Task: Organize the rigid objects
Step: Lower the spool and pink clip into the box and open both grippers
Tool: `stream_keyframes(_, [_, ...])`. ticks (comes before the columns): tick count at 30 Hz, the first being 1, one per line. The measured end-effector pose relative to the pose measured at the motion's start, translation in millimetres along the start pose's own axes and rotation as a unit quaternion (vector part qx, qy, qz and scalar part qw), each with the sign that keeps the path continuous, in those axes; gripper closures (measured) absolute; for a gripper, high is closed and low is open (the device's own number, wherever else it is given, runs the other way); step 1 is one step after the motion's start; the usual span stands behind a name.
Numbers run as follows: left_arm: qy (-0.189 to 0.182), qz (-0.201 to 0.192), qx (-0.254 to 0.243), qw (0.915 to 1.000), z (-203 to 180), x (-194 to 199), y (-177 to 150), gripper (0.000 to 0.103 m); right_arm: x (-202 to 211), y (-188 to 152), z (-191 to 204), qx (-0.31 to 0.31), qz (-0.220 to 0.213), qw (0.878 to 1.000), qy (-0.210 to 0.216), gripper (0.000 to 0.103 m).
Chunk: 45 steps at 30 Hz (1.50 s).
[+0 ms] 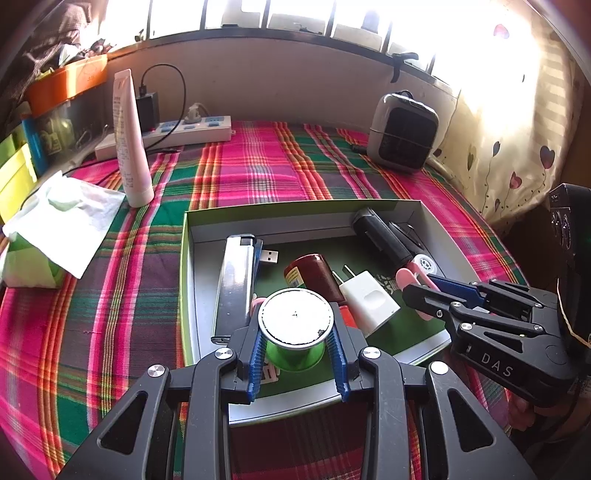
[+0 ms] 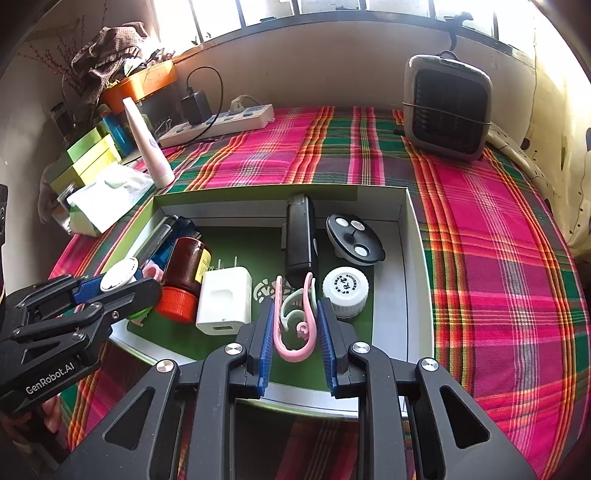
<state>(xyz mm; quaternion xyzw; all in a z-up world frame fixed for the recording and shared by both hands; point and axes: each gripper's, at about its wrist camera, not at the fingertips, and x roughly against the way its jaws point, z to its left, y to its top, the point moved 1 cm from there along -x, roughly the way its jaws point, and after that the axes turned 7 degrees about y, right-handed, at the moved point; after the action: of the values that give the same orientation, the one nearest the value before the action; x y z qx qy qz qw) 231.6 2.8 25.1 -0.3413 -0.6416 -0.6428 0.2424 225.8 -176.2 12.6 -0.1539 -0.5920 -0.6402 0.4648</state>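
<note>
Box (image 2: 413, 236), shallow, white-walled and green-floored, is lying on the plaid cloth (image 2: 480, 229) covering the desk. Inside it are sitting a brown bottle with a red cap (image 2: 184, 273), a white charger plug (image 2: 223, 301), a black oblong device (image 2: 301, 236), a round black part with three pale discs (image 2: 356, 240), a white ribbed cap (image 2: 345, 291) and, at the nine o'clock wall, a silver flat case (image 1: 234, 284) beside a USB stick (image 1: 269, 256).

The left gripper (image 1: 297, 349) is holding its jaws partly apart, clamping a green spool with a silver lid (image 1: 293, 325) above the box's near edge. The right gripper (image 2: 295, 343) is keeping its jaws as narrow as they go, squeezing pink and pale green clips (image 2: 297, 321) over the box's six o'clock edge.

Beyond the box, at eleven o'clock, a white tube (image 1: 129, 140), a power strip (image 1: 184, 131) and a tissue pack (image 1: 48, 229) are standing; at one o'clock, a small grey fan (image 2: 447, 107) is sitting under a bright window (image 1: 258, 14).
</note>
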Motion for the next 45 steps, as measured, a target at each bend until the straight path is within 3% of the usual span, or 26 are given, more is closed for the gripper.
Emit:
stream_keyframes(25, [-0.005, 0.004, -0.011, 0.9999, -6.3, 2.3, -1.6, 0.073, 1.0, -3.8, -0.6, -0.002, -0.001, 1.000, -0.001, 0.079])
stream_keyframes(45, [-0.006, 0.004, -0.005, 1.0000, -5.4, 3.5, -3.8, 0.064, 0.7, -5.8, 0.6, -0.008, -0.001, 1.000, 0.000, 0.078])
